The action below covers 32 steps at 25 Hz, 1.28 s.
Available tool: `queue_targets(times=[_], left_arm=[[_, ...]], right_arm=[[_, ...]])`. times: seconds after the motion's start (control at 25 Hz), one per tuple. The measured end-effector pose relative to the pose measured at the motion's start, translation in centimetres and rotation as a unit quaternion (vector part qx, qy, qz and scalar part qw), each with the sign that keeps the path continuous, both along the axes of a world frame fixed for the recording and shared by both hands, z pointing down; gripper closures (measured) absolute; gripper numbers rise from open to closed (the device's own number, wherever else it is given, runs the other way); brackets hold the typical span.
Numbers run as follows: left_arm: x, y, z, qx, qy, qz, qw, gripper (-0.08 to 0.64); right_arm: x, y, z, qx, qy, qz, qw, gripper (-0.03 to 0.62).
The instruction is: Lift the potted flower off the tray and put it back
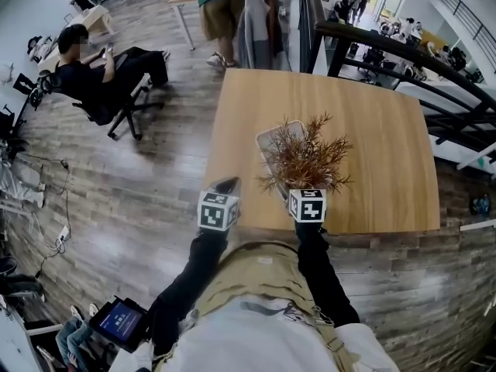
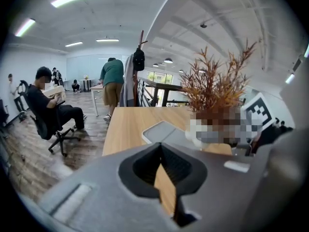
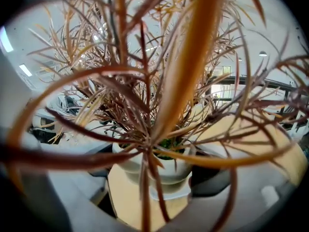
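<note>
**Right gripper clasping the pot at the tray's near end**

The potted flower, a white pot of rust-brown spiky foliage, is standing at the near end of the grey tray. Its leaves are spreading over that end and hiding the pot's base, so I cannot tell whether the pot is resting on the tray or hanging just above it. The right gripper is closing on the pot from the person's side, one jaw pressing against each flank of the white wall. The left gripper is hovering just left of the plant over the near edge of the wooden table. Its jaws are sitting together with nothing between them. Well beyond the table's left side, a person is sitting in a wheeled chair on the plank floor.
</note>
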<state>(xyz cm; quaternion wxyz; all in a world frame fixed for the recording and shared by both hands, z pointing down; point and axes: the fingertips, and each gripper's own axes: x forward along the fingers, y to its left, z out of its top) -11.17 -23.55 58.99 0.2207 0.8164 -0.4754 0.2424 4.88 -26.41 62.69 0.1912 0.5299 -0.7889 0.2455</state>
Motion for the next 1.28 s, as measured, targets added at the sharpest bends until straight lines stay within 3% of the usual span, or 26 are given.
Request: queue_targets(times=[0.52, 1.28], left_arm=[[-3.3, -0.1, 2.5, 0.002, -0.022, -0.023, 0.9995, 0.558], [-4.9, 1.4, 5.1, -0.023, -0.032, -0.037, 0.9985, 0.558]], right_arm=[[-1.3, -2.4, 8.6, -0.029, 0.014, -0.023, 0.999, 0.112], [-1.4, -3.4, 12.9, -0.033, 0.014, -0.029, 0.999, 0.112]])
